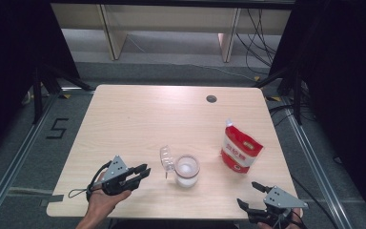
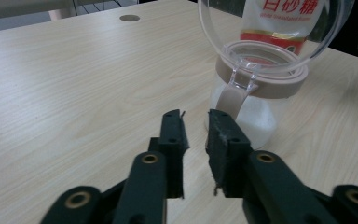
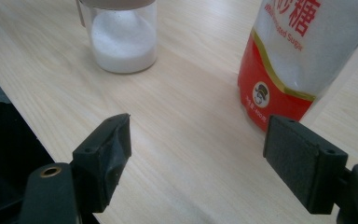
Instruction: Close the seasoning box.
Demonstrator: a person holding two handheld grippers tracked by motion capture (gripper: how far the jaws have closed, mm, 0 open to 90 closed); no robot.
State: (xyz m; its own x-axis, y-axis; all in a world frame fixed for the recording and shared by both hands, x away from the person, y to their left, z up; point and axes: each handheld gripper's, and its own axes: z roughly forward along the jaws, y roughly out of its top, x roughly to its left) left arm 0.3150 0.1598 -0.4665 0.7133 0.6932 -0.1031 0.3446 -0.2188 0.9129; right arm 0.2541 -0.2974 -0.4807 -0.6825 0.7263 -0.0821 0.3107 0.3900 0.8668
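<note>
A clear jar [image 1: 187, 171] with a tan rim holds white sugar near the table's front middle; its clear hinged lid [image 1: 167, 159] stands flipped up on the left side. To its right stands a red and white sugar bag [image 1: 240, 151]. My left gripper [image 1: 145, 171] lies left of the jar and points at it. Its jaws are drawn in to a narrow gap with nothing between them [image 2: 196, 123], just short of the jar [image 2: 256, 107] and under the lid [image 2: 270, 32]. My right gripper [image 1: 249, 194] sits at the front right, jaws wide apart and empty [image 3: 200, 135], facing the jar [image 3: 123, 39] and bag [image 3: 298, 60].
The pale wooden table [image 1: 138, 119] has a round cable hole [image 1: 211, 98] near its far edge. Dark curtains hang on both sides, and metal rails run along the floor. The table's front edge lies just below both hands.
</note>
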